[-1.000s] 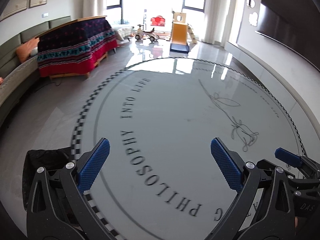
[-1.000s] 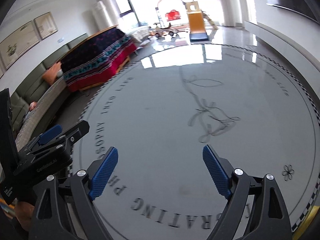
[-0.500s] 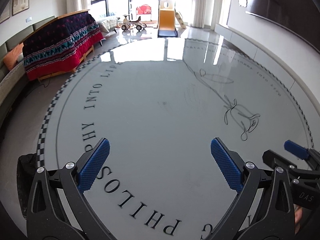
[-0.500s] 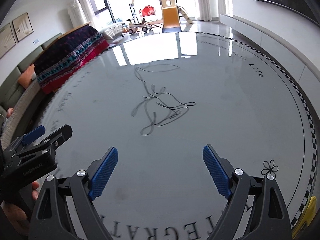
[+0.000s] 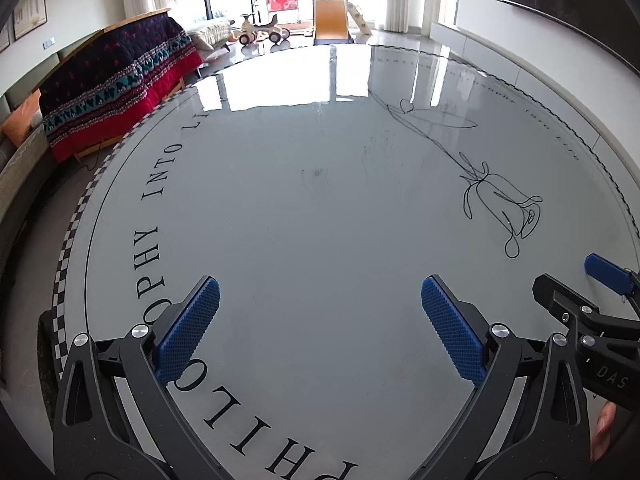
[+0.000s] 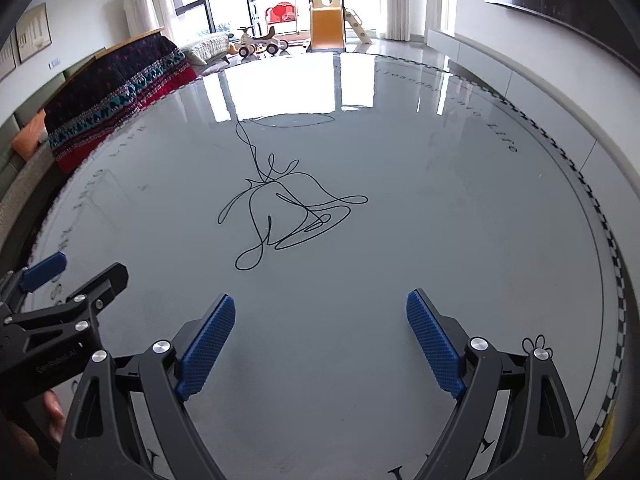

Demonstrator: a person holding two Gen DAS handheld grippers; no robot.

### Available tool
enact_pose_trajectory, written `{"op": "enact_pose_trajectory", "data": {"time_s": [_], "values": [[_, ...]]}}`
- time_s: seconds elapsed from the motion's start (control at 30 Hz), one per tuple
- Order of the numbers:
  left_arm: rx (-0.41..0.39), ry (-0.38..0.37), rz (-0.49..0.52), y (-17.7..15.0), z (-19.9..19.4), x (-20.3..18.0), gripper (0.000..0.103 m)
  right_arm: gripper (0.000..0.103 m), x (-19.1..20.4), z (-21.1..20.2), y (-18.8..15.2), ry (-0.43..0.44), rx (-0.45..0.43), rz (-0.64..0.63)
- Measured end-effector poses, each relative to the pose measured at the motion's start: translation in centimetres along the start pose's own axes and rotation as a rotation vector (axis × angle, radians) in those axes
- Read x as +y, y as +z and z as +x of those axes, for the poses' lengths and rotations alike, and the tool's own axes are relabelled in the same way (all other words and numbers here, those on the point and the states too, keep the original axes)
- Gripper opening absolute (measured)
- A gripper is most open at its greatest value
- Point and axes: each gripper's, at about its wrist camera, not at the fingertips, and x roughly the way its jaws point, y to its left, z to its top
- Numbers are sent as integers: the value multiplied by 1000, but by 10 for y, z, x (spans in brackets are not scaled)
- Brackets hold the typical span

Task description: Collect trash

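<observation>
No piece of trash shows in either view. My left gripper (image 5: 319,286) hangs open over the round grey table (image 5: 320,208), above the printed black lettering, with nothing between its blue pads. My right gripper (image 6: 320,298) is also open and empty, just short of the line drawing of a flower (image 6: 280,216). In the left wrist view the right gripper (image 5: 572,280) pokes in from the right edge. In the right wrist view the left gripper (image 6: 82,272) comes in from the left edge.
A dark bag-like shape (image 5: 44,344) sits at the table's near left edge. Something yellow (image 6: 608,436) shows past the near right rim. Beyond the table stand a blanket-covered piece of furniture (image 5: 116,88), a sofa (image 5: 20,160) and a toy slide (image 5: 330,16).
Both views have swung and come in over the table; the flower drawing now lies closer ahead of the right gripper. Both grippers stay open and empty.
</observation>
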Motion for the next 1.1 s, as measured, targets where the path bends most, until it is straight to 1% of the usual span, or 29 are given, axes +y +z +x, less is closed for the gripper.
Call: {"op": "enact_pose_trajectory", "data": {"time_s": [0.1,0.13,0.17,0.3,1.1], "values": [[31,10,-12,0,5,2,98,94,2,2,0,-11,8,-16],[57,7,-20,-1,9,3,98,94,3,3,0,-12,10,-19],[65,-8,-34,-1,11,5,98,95,4,3,1,-14,14,-24],[65,-5,-33,0,12,5,98,100,5,5,2,-19,23,-28],[65,-5,-33,0,12,5,98,101,7,5,3,-22,25,-31]]}}
